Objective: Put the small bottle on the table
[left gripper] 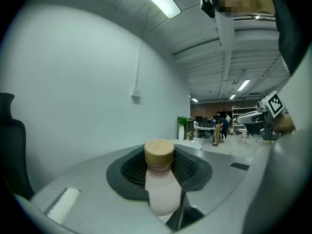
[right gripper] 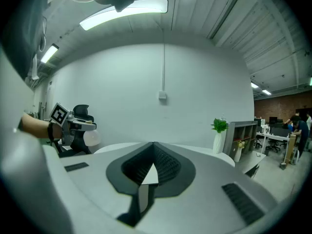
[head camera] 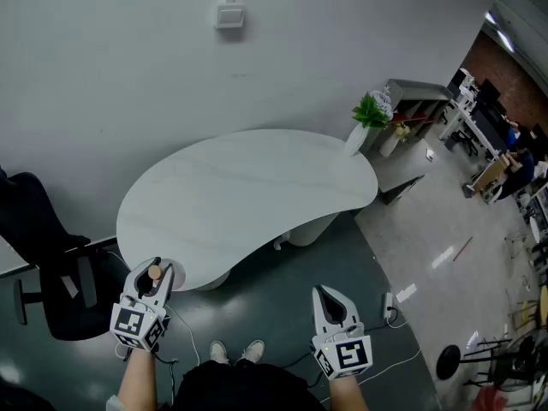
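Here, in the head view, the left gripper (head camera: 154,279) sits at about 7 o'clock with the small bottle (head camera: 155,274) clamped upright between its jaws, wooden cap on top. It is short of the near edge of the white table (head camera: 248,195), over the dark floor, so the bottle is not yet set down. The right gripper (head camera: 327,296) hangs at 5 o'clock, well apart from the bottle, probably kept clear because one claw is enough for this carry. A black chair (head camera: 43,255) stands at 9 o'clock and a potted plant (head camera: 370,111) at 2 o'clock, just off the table's far end.

In the left gripper view, the jaws are closed on the pale body of the bottle (left gripper: 161,186) below its cap (left gripper: 159,153). Gripping the body keeps it standing, ready to go down on its base. The table lies ahead at 12 o'clock.

In the right gripper view, the jaws are pressed together with nothing between them. The left gripper and its bottle (right gripper: 91,137) show at 9 o'clock, and the plant (right gripper: 219,126) at 3 o'clock.
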